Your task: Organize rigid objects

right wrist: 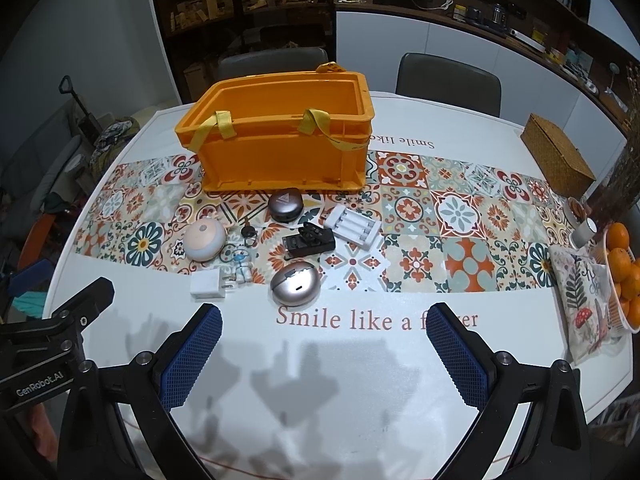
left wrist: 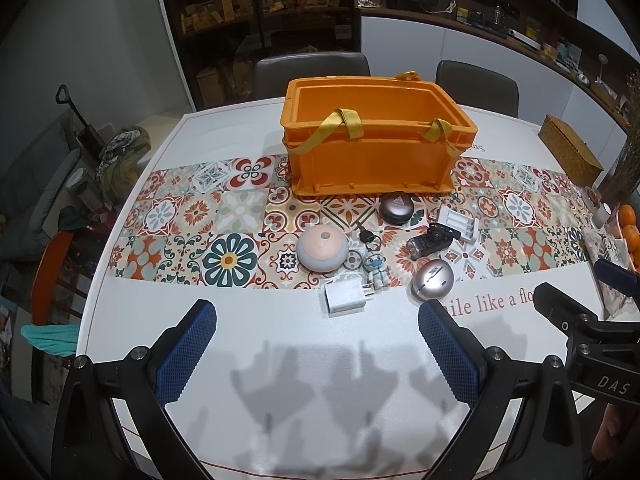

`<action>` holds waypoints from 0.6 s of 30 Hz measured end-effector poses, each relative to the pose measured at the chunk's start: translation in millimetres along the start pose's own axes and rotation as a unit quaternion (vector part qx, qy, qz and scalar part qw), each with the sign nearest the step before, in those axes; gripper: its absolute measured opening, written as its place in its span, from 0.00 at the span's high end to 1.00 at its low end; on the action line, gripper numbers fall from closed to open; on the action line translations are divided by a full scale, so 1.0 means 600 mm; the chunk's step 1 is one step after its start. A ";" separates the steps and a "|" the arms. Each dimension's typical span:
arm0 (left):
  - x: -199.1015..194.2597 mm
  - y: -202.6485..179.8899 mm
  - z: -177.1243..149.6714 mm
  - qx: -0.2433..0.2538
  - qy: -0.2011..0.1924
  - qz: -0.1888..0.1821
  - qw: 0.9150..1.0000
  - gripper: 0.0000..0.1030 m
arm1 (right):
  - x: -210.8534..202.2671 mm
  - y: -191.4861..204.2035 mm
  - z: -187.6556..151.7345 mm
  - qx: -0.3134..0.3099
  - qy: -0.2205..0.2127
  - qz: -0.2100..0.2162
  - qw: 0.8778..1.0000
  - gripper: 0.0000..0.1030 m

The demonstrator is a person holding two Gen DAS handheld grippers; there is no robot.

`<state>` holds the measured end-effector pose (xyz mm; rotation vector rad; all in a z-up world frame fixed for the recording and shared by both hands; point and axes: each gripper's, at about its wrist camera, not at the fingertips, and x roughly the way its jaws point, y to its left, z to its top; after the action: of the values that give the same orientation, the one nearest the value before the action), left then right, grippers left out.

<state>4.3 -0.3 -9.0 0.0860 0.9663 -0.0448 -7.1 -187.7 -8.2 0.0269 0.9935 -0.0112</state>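
Left wrist view: both tongs hover above the white near edge of the table (left wrist: pixel 132 240), with nothing picked up yet.
Left tongs (left wrist: pixel 316 354): spread wide, holding nothing, blue pads apart.
Right tongs (right wrist: pixel 324 356): also spread wide and holding nothing.
Task things: a small cluster lies on the tiled runner just in front of the orange crate (left wrist: pixel 376 140), which looks empty from here.
Cluster: a pink and grey dome (left wrist: pixel 322 248), a white plug adapter (left wrist: pixel 344 298), a small masked figurine on a key ring (left wrist: pixel 376 272), a silver egg-shaped case (left wrist: pixel 434 280), a dark round case (left wrist: pixel 395 206), a black clip device (left wrist: pixel 430 242) and a white battery charger (left wrist: pixel 460 222).
Risk, crowding: the pieces sit close together, so closing on one would likely nudge a neighbour.
Risk, rounded shells: the silver case and dome look smooth and may slip or roll from the pads.
Risk, keys: the figurine's ring could drag along.
Risk, straps: the crate's yellow straps (left wrist: pixel 352 122) hang over its front rim and could catch a dropped item.
Writing: the table reads "Smile like a f…er", partly hidden; the tongs' bodies read "DAS" and "GenRobot.AI".
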 end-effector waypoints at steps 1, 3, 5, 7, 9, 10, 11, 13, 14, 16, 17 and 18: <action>0.000 0.000 0.001 0.000 0.000 0.000 1.000 0.00 | 0.000 0.001 0.001 0.001 0.000 0.000 1.000 0.00; 0.000 0.000 0.001 0.000 0.001 -0.001 1.000 0.00 | -0.001 0.002 0.001 0.000 0.000 0.000 1.000 0.00; 0.002 0.002 0.001 -0.001 0.002 -0.001 1.000 0.00 | 0.001 0.001 0.001 0.000 0.001 0.001 1.000 0.00; 0.004 0.004 0.001 -0.003 0.005 -0.001 1.000 0.00 | 0.002 0.002 0.001 -0.001 0.002 0.001 1.000 0.00; 0.006 0.005 0.001 -0.004 0.007 -0.001 1.000 0.00 | 0.004 0.003 0.001 -0.003 0.004 0.001 1.000 0.00; 0.006 0.006 0.001 -0.004 0.008 -0.001 1.000 0.00 | 0.004 0.004 0.002 -0.004 0.004 0.002 1.000 0.00; 0.007 0.006 0.001 -0.005 0.009 0.000 1.000 0.00 | 0.006 0.004 0.001 -0.005 0.005 0.003 1.000 0.00; 0.009 0.006 0.002 -0.006 0.011 0.001 1.000 0.00 | 0.009 0.005 0.003 -0.006 0.009 0.005 1.000 0.00; 0.011 0.006 0.002 -0.008 0.012 0.003 1.000 0.00 | 0.010 0.005 0.003 -0.007 0.010 0.008 1.000 0.00; 0.015 0.008 0.003 -0.016 0.015 0.006 1.000 0.00 | 0.016 0.005 0.007 -0.007 0.013 0.012 1.000 0.00; 0.019 0.011 0.003 -0.022 0.017 0.010 1.000 0.00 | 0.019 0.005 0.010 -0.007 0.014 0.014 1.000 0.00; 0.022 0.012 0.003 -0.025 0.019 0.013 0.999 0.00 | 0.023 0.004 0.011 -0.008 0.015 0.015 1.000 0.00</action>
<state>13.6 6.6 -18.5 0.0532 1.0026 0.0048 6.2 -185.2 -15.9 0.0275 1.0228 0.0250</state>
